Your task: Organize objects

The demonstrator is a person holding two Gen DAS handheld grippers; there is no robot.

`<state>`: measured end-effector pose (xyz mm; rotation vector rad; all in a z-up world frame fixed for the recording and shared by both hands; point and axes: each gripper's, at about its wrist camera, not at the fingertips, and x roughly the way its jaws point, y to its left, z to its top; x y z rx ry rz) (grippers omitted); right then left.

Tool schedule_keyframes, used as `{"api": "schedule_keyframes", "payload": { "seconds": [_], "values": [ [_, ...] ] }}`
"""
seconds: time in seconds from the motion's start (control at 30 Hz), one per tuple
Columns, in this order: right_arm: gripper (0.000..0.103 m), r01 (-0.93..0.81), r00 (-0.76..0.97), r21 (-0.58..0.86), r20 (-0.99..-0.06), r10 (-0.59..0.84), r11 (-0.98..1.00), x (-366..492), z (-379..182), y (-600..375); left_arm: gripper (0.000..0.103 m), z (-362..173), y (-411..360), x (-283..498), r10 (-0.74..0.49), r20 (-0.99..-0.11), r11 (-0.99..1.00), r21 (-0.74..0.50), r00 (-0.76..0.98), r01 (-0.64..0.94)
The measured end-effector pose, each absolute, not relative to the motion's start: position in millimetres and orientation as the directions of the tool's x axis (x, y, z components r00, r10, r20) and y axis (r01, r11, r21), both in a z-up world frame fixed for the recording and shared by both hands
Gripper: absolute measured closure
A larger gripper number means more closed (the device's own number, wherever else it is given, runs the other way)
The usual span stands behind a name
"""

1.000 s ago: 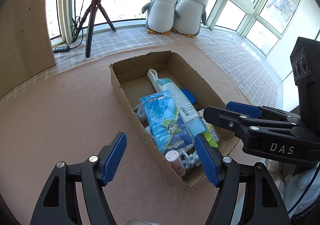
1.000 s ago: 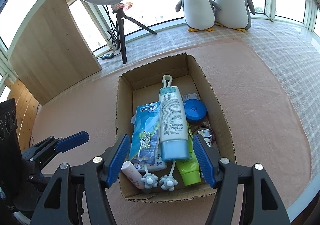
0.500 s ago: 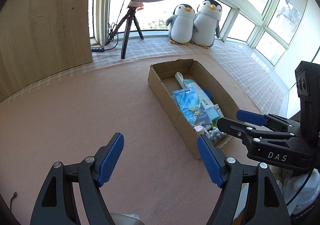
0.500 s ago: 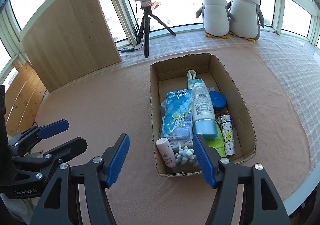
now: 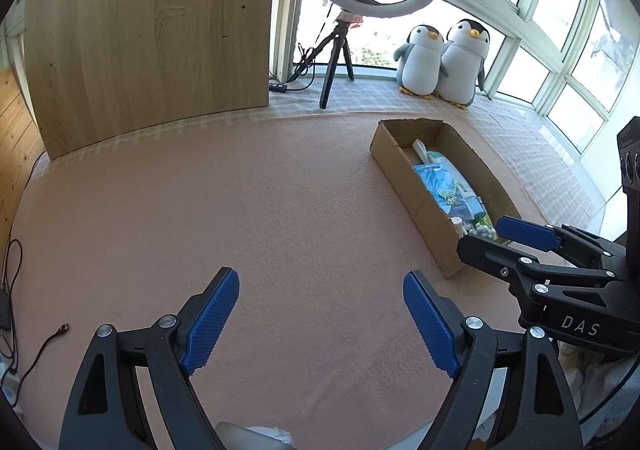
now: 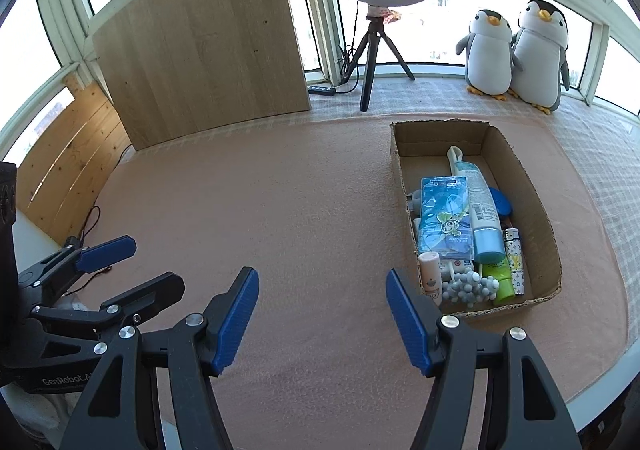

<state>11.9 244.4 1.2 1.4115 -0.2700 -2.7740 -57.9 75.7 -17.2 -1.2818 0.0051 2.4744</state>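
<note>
left gripper (image 5: 320, 324): released, jaws wide, nothing between them, over bare mat.
right gripper (image 6: 322, 318): released too, empty, just left of the box.
box (image 6: 536, 206): on the right of the mat (image 6: 280, 210), packed at its near end with a tube (image 6: 482, 206), blue pack (image 6: 442, 216) and small bits.
risk: tube rides on top of the pile; a clumsy reach could roll it out or snag the near cardboard wall.
edges: table drops off just right of and near the box.
room: left of the mat is wide open.

Filled box (image 6: 536, 202) right; penguins (image 6: 516, 54) behind it.
</note>
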Motion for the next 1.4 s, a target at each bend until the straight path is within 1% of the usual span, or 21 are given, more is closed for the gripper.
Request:
{"api": "schedule_keyframes", "payload": {
  "seconds": [0.3,0.6,1.17,1.4],
  "values": [
    [0.04,-0.011,-0.59,0.122,-0.802,-0.092,-0.992,16.1,0.8,201.8,0.015,-18.2,40.1,-37.0,0.279,-0.797,-0.954,-0.167,-0.535,-0.249],
    [0.04,-0.01,-0.583,0.115,-0.807,-0.088,-0.993,17.8,-5.6,187.4,0.011,-18.2,21.0,-30.1,0.22,-0.801,-0.972,-0.129,-0.558,-0.198],
    [0.04,-0.018,-0.577,0.118,-0.812,-0.086,-0.993,15.9,-10.8,182.9,0.004,-19.5,11.7,-34.6,0.146,-0.807,-0.988,-0.088,-0.572,-0.128],
    [0.04,-0.02,-0.571,0.119,-0.816,-0.087,-0.993,16.1,-13.1,182.4,0.003,-21.9,12.6,-35.4,0.134,-0.813,-0.99,-0.08,-0.567,-0.12]
  ]
}}
